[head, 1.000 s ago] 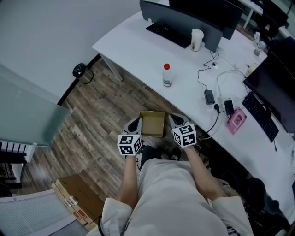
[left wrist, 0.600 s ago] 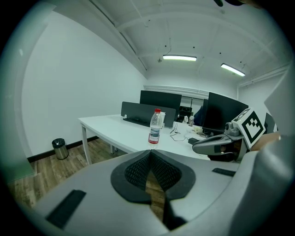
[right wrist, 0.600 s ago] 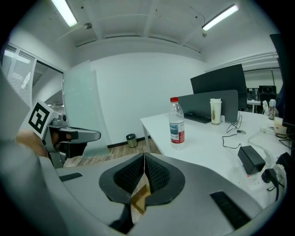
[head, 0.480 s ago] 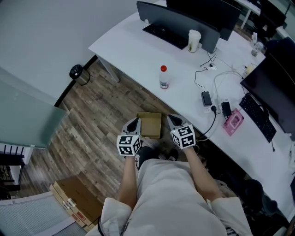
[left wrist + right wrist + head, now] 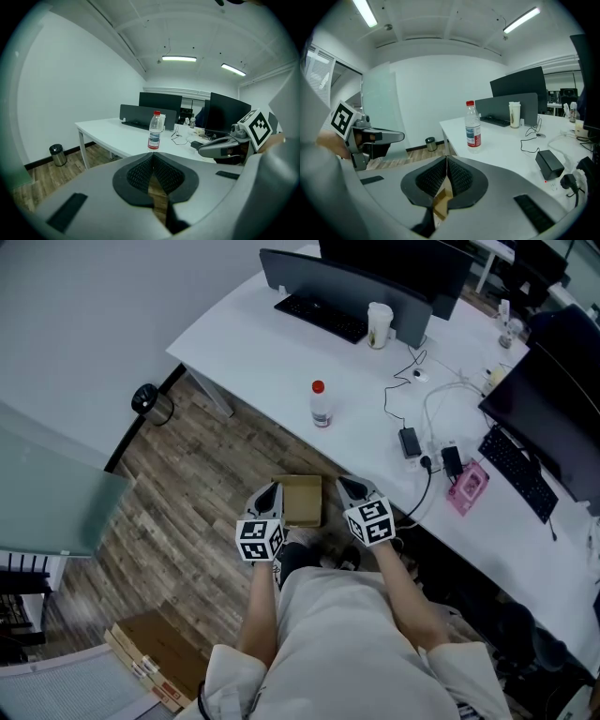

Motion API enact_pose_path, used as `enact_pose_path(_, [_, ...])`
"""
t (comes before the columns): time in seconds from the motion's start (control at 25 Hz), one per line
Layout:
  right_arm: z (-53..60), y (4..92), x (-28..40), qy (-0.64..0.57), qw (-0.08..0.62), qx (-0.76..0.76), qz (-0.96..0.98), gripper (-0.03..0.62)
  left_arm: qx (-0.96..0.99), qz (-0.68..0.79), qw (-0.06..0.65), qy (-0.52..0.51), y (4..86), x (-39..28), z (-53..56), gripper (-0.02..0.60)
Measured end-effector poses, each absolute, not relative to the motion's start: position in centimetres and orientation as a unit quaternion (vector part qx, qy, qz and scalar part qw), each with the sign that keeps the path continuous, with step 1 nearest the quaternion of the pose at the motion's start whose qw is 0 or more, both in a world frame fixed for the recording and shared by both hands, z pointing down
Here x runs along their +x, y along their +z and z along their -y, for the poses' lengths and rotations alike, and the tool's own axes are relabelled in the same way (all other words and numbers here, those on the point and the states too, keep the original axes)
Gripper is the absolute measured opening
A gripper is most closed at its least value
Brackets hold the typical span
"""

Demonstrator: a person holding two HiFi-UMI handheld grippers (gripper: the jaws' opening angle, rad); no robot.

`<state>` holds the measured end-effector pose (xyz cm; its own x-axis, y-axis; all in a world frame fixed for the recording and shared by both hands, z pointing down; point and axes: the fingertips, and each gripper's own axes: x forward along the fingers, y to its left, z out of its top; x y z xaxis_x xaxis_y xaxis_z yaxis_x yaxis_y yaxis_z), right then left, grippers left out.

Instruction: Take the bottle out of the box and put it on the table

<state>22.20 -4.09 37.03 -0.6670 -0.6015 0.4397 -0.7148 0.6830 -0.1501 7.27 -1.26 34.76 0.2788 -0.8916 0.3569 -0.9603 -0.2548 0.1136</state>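
Far left: small black round waste bin (image 5: 148, 401) on the wood-plank floor (image 5: 192, 488), by the wall. Near left: stack of flat brown cartons (image 5: 155, 652) on the floor.

Left gripper (image 5: 269, 495): jaws closed, pads pinched on the left wall of the open-top brown cardboard box (image 5: 302, 500). A thin brown strip shows between the pads in the left gripper view. Marker cube sits nearer the person.

The box hangs between the two grippers, in front of the person and above the floor, just short of the table's near edge.

Clear plastic bottle with a red cap (image 5: 320, 404): upright on the long white table (image 5: 246, 351), near its near edge, beyond the box and well apart from it. Nothing touches it. Both gripper views show it straight ahead.

Right gripper (image 5: 353, 490): jaws closed on the box's right wall. A cardboard edge is visible in the slot below the pads in the right gripper view.

Further right on the table:
- black monitor (image 5: 337, 282) with a black keyboard (image 5: 319, 315) in front of it
- pale cup (image 5: 379, 324)
- black power brick (image 5: 409, 441) with loose cables
- pink object (image 5: 466, 488); can't tell what it is
- second black keyboard (image 5: 517, 470)
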Motion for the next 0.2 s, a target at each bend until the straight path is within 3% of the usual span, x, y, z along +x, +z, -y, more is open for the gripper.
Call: enact_pose_path(0.2, [4.97, 36.85, 22.05, 0.153, 0.179, 0.373, 0.897, 0.04, 0.789, 0.584, 0.155, 0.108, 34.64, 7.19, 2.12, 0.014])
